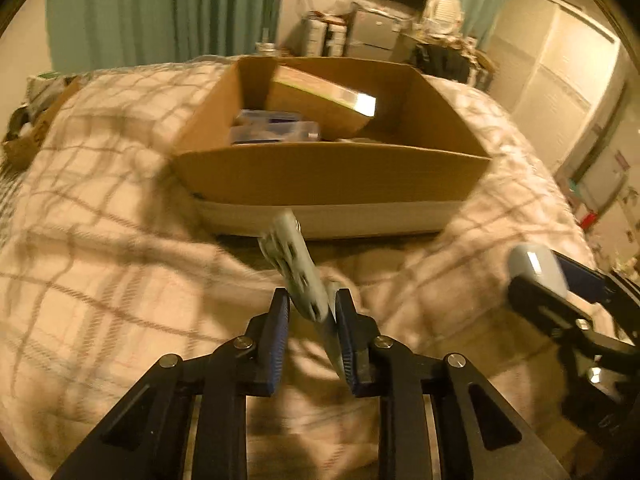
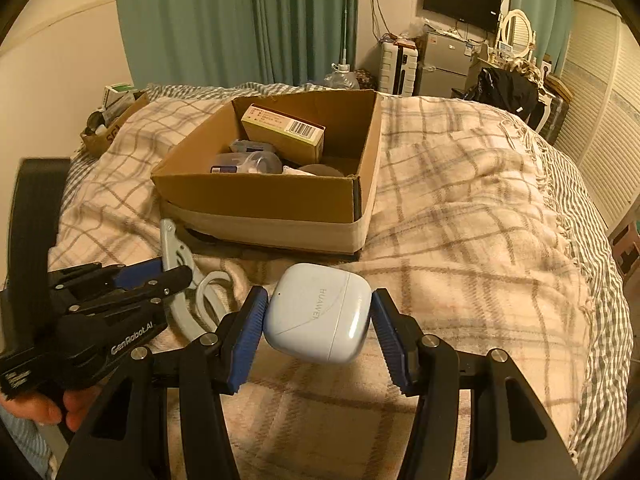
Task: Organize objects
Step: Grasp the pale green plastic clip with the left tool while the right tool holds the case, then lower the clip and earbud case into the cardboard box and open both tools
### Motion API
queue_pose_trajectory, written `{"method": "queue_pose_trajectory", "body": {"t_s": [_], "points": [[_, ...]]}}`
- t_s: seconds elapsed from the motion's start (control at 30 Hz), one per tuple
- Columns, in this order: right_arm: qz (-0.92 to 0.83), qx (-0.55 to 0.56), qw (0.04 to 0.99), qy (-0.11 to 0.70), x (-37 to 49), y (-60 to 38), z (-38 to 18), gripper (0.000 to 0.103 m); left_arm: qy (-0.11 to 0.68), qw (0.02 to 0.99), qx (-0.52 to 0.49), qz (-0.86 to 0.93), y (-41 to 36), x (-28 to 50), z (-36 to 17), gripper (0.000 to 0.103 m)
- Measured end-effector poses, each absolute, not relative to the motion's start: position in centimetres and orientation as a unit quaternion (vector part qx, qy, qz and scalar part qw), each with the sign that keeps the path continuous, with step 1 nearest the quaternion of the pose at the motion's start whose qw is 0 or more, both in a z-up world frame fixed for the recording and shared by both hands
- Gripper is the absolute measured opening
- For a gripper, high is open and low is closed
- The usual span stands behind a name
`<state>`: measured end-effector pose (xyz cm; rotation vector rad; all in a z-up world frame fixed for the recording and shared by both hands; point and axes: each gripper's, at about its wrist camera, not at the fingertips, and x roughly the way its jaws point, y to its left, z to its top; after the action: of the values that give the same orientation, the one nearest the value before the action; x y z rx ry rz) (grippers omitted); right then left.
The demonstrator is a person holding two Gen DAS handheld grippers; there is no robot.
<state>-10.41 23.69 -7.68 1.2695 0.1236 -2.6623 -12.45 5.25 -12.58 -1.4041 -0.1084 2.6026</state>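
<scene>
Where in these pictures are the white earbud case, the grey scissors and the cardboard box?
white earbud case [image 2: 318,312]: right wrist view, middle of its lid face.
grey scissors [image 1: 294,258]: left wrist view, on the handle above the jaws.
cardboard box [image 2: 260,196]: right wrist view, near front wall.

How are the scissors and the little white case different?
The scissors are grey, long and thin with loop handles; the case is white, round-cornered and chunky. The scissors sit in the left gripper, the case in the right gripper. Both are held just above the checked blanket, in front of the cardboard box.
</scene>
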Motion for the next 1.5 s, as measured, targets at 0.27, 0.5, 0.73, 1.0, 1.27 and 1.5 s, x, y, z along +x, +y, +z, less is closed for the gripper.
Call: {"method": "queue_pose_trajectory", "body": {"t_s": [0.27, 0.5, 0.73, 1.0, 1.27, 1.5], "points": [[-0.896, 0.432, 0.096, 0.034, -10.6, 24.0, -7.9, 0.053, -0.023, 0.078, -0.519, 0.851, 6.3, -14.8, -16.3, 0.019], [-0.896, 0.43, 0.098, 0.042, -10.4, 23.7, -7.7, 0.053, -0.019, 0.078, -0.476, 0.876, 5.6, -12.8, -13.2, 0.008], [-0.905, 0.413, 0.085, 0.057, -8.6, 23.5, -5.5, 0.053, -0.031, 0.092, -0.427, 0.899, 4.3, -9.7, -7.9, 0.008], [-0.925, 0.361, 0.087, 0.077, -6.4, 22.3, 0.3, 0.053, -0.025, 0.108, -0.368, 0.923, 3.6, -8.2, -1.8, 0.008], [-0.938, 0.316, 0.104, 0.095, -8.4, 20.5, 6.1, 0.053, -0.015, 0.111, -0.329, 0.938, 2.3, -9.9, 3.3, 0.008], [-0.936, 0.32, 0.104, 0.101, -14.2, 18.9, 6.6, 0.053, -0.019, 0.093, -0.336, 0.937, 2.5, -15.2, 3.0, 0.008]]}}
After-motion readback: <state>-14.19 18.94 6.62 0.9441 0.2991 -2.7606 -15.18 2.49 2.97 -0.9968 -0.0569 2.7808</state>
